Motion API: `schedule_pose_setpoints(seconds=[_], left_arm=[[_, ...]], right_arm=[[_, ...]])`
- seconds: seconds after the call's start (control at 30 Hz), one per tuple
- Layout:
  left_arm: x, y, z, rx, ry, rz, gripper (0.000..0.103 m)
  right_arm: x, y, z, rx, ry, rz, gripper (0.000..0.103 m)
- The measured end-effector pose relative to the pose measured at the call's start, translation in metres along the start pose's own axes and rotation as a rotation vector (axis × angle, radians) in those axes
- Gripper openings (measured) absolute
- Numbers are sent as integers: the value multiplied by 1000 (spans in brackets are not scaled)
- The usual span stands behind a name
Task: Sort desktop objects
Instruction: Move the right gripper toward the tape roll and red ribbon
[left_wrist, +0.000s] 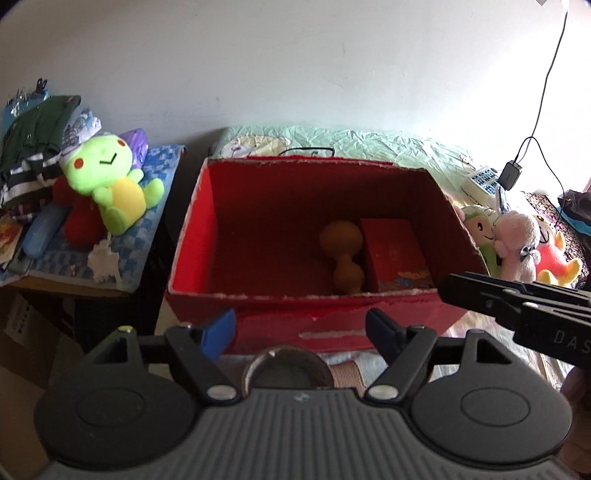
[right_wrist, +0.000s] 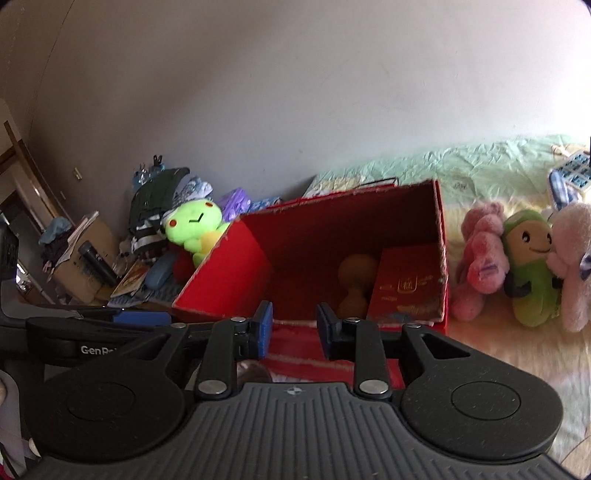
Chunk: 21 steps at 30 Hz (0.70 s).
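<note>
Nearest in the left wrist view, the left hand-held gripper (left_wrist: 301, 330) stands released, its blue pads wide apart with nothing between them; under it lies a round metal-rimmed thing, too hidden to name. The right hand-held gripper (right_wrist: 294, 328) is only narrowly parted and also empty, its pads pressing on nothing. Both hang just before the near wall of the red box (left_wrist: 295, 325), which sits open on the bed (right_wrist: 480, 173). Inside, against the right wall, a small red packet (left_wrist: 397, 254) lies touching a tan gourd-shaped thing (left_wrist: 343, 254); the rest of the box floor is bare. Just to the right of the box, on the bed, a row of soft toys waits: a pink plush (right_wrist: 480, 258), a green plush (right_wrist: 528, 266) and a pale pink plush (right_wrist: 572, 258), pressed together. To the left, on a separate cluttered stand, sits a green frog plush (left_wrist: 114, 181). As I judge it, two items are sorted and both grippers are between picks. The next move calls for swinging the right gripper toward the nearest soft toy, spreading its pads wider, and closing on the soft body squarely so it does not slip.
</note>
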<state>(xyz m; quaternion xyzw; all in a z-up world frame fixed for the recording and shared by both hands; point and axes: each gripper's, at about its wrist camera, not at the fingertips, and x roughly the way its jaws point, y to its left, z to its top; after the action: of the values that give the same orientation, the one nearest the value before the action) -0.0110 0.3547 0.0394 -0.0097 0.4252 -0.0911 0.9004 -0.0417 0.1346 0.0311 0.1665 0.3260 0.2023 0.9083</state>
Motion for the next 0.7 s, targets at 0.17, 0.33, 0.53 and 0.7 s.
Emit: schedule_pose_setpoints(seconds=[0.17, 0.33, 0.53, 0.7], left_arm=[[-5, -14, -32, 18, 55, -77, 75], [0, -38, -61, 63, 133, -184, 75], [27, -48, -75, 42, 208, -185, 76], [49, -55, -79, 47, 242, -156, 77]], right_arm=[[10, -6, -20, -9, 107, 23, 29], [20, -14, -40, 9, 200, 35, 29], [28, -31, -53, 93, 284, 25, 29], [28, -44, -60, 162, 321, 20, 32]])
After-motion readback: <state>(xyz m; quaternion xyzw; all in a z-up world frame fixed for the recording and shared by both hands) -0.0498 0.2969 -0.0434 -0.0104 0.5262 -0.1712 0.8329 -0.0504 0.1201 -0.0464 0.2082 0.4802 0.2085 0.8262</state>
